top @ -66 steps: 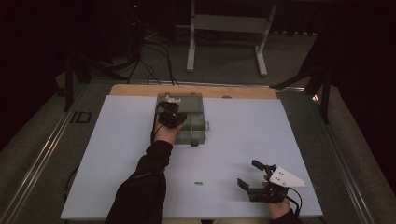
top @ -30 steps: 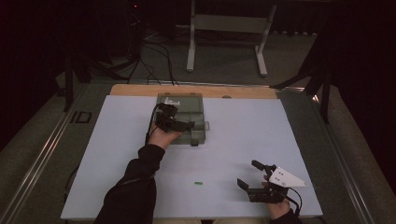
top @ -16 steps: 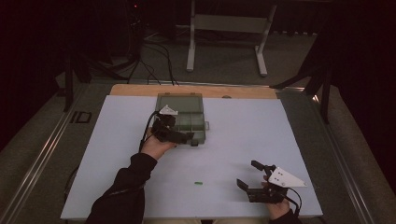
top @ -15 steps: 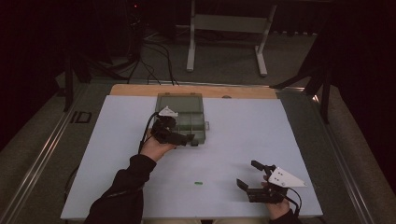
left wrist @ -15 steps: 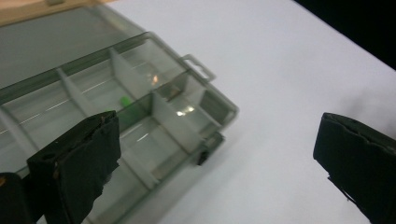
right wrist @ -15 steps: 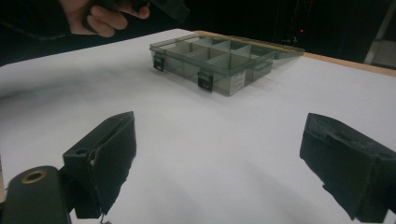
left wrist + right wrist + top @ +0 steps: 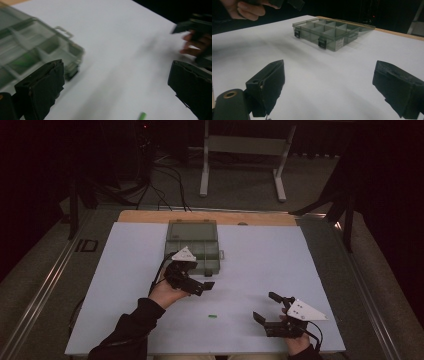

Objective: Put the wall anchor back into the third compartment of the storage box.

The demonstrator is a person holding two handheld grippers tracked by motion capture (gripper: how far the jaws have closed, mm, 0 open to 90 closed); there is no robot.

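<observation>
The translucent grey-green plastic compartment box (image 7: 195, 247) lies near the far edge of the white-covered desk (image 7: 300, 260), its lid folded open toward the far side. In the right gripper view we see the box (image 7: 329, 31) divided by thin walls into rows of small cells, with two dark latches and a pale label on its near wall; we cannot read the writing on it. Through the blurred left gripper view we make out something green inside one cell of the box (image 7: 30, 57), but cannot tell what it is.

Our left hand-held gripper (image 7: 202, 286) hovers just in front of the box, jaws spread wide with nothing between them. Our right hand-held gripper (image 7: 266, 307) sits near the desk's near edge, well apart from the box, jaws likewise spread and empty.

A small green piece (image 7: 213, 316) lies on the desk between the two grippers.
</observation>
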